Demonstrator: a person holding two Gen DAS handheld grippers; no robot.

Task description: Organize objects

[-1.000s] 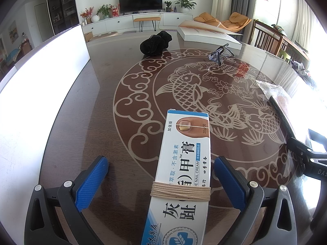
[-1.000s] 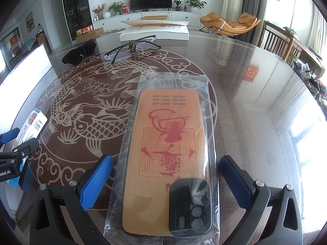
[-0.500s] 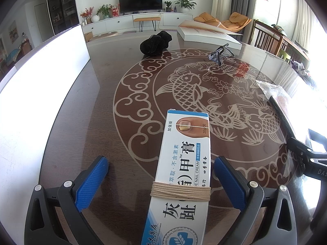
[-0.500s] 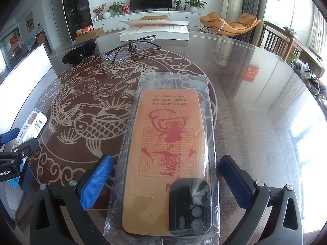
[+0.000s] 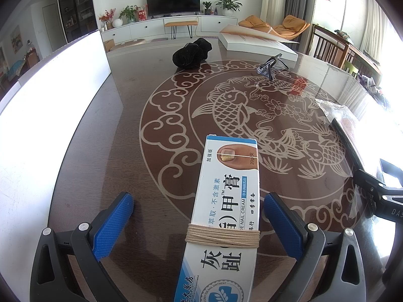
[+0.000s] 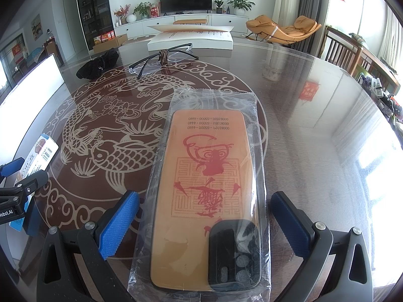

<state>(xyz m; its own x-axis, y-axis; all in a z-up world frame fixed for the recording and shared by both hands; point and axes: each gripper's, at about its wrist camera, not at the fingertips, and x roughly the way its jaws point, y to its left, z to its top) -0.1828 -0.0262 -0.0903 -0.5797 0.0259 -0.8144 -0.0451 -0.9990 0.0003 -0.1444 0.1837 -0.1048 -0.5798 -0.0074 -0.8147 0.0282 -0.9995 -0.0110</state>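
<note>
A white and blue nail cream box (image 5: 226, 201), bound with tan string, lies on the glass table between the fingers of my left gripper (image 5: 199, 216). The jaws stand wide open and clear of its sides. An orange phone case in a clear plastic bag (image 6: 204, 188) lies between the fingers of my right gripper (image 6: 205, 216), which is also wide open and not touching it. The box (image 6: 40, 156) and the left gripper show at the left edge of the right wrist view.
Black-framed glasses (image 6: 161, 56) and a black cloth pouch (image 5: 191, 52) lie farther back on the table. A flat white box (image 6: 191, 40) sits at the far edge. A white board (image 5: 50, 100) stands along the left side. Chairs stand to the right.
</note>
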